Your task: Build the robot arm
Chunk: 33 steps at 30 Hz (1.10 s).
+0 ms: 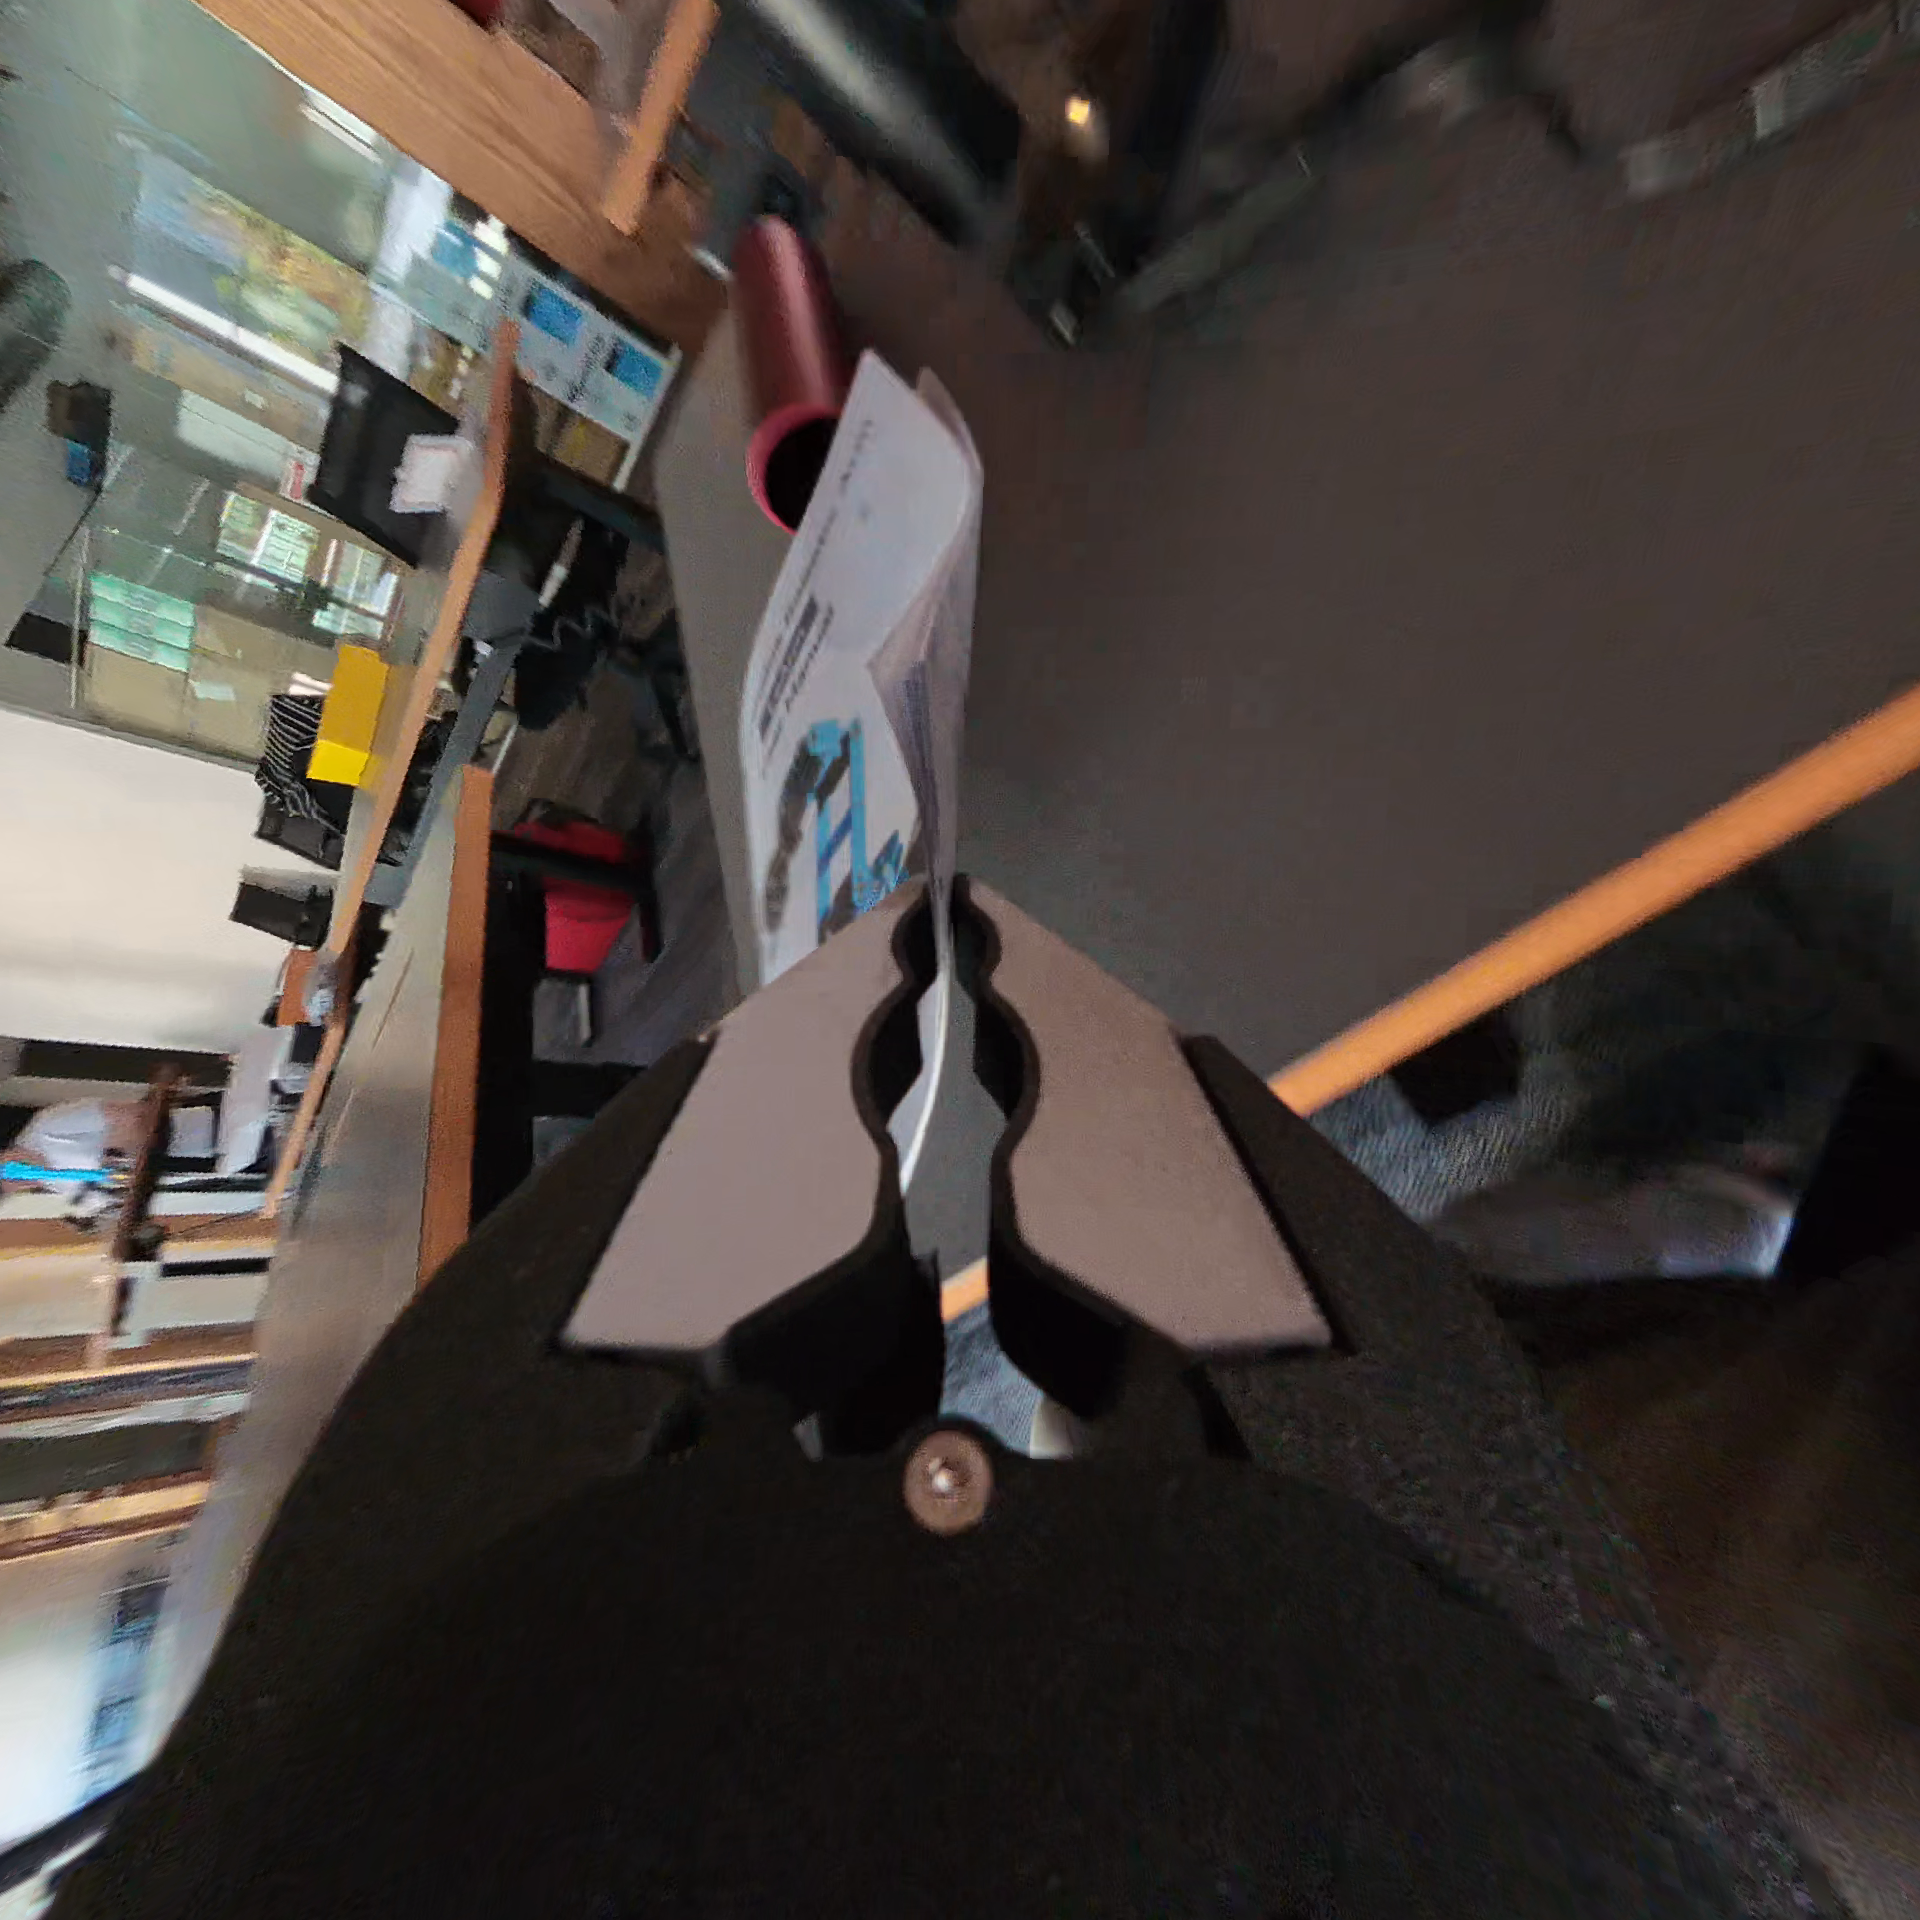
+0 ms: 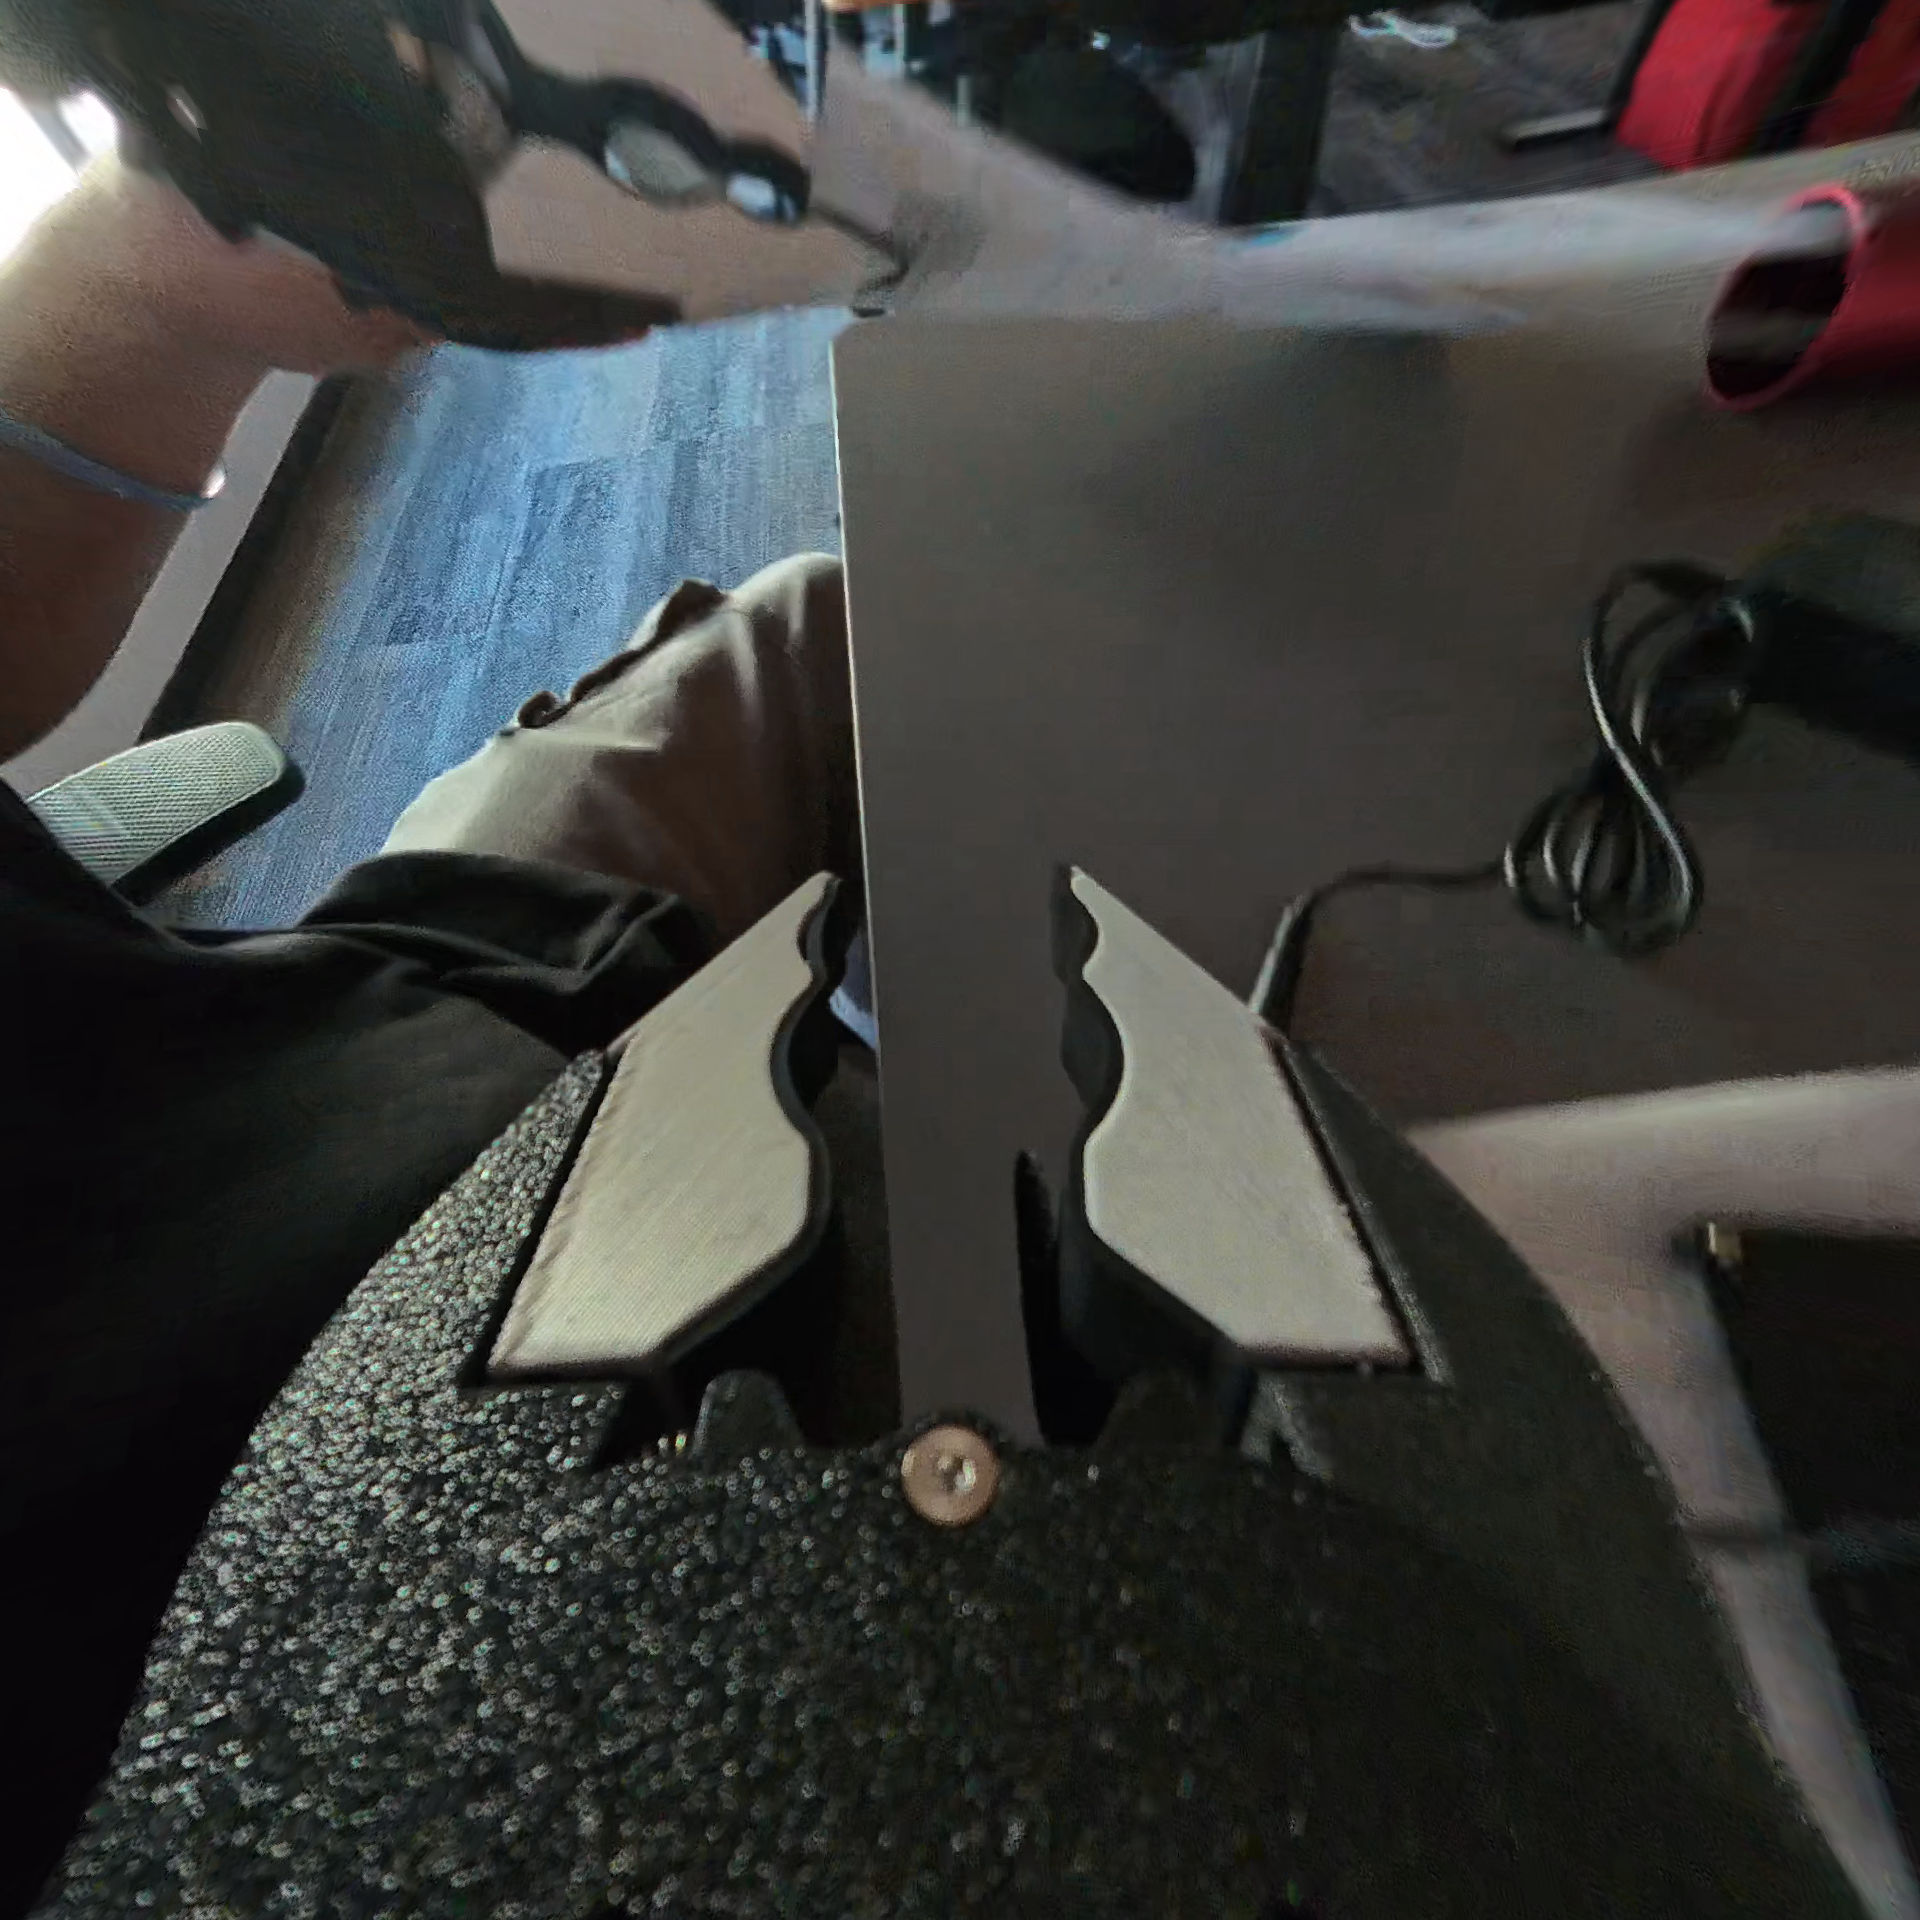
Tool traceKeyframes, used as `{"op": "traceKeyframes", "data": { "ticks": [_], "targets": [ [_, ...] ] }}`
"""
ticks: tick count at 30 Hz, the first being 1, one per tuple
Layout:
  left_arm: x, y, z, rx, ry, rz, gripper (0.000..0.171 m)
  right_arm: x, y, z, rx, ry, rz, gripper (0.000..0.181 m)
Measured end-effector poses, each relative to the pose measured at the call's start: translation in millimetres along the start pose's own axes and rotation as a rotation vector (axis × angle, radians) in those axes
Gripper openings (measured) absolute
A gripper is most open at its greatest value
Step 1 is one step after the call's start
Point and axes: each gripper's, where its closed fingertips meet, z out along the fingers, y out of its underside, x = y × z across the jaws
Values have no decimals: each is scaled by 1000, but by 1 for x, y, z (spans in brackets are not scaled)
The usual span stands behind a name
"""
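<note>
Dark grey tabletop (image 1: 1455, 623) with an orange wood edge fills both shots, and the left view is tilted hard sideways. Left gripper (image 1: 943, 894) is clamped on the corner of a white booklet (image 1: 862, 623), held up off the table, pages fanning; its cover has print and a blue-and-black picture. Just behind it lies a maroon tube (image 1: 787, 312) on its side, open end toward the camera. Right gripper (image 2: 951, 883) has its fingers apart, straddling the table's edge, holding nothing. A coiled black cable (image 2: 1621, 790) sits beyond it; plenty of bare tabletop around.
</note>
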Motion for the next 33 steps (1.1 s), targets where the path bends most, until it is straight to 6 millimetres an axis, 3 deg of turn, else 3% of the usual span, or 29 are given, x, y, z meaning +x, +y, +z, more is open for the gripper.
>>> {"op": "traceKeyframes", "data": {
  "ticks": [2,4,7,11,15,19,22,27,31,33],
  "targets": [
    [32,18,11,-58,60,58,1,1,16,-19,18,34,53,38],
    [58,26,19,-67,144,-2,1,-2,23,-31,40,0,88,38],
    [82,27,23,-72,261,-112,12,0,24,-41,88,-17,149,40],
    [87,15,17,-48,345,-343,34,-4,27,-57,155,-16,186,43],
    [77,-12,5,29,290,-530,47,-5,45,-94,200,51,194,39],
    [78,-62,-17,166,230,-652,48,9,73,-158,235,236,163,41],
    [101,-110,-33,283,303,-739,50,14,92,-214,284,327,200,41],
    [164,-192,-47,403,455,-775,50,15,134,-297,276,486,186,43],
    [236,-267,-59,439,632,-737,50,28,175,-364,272,672,196,44],
    [272,-300,-72,446,700,-703,50,24,190,-388,278,690,222,49]
  ]
}}
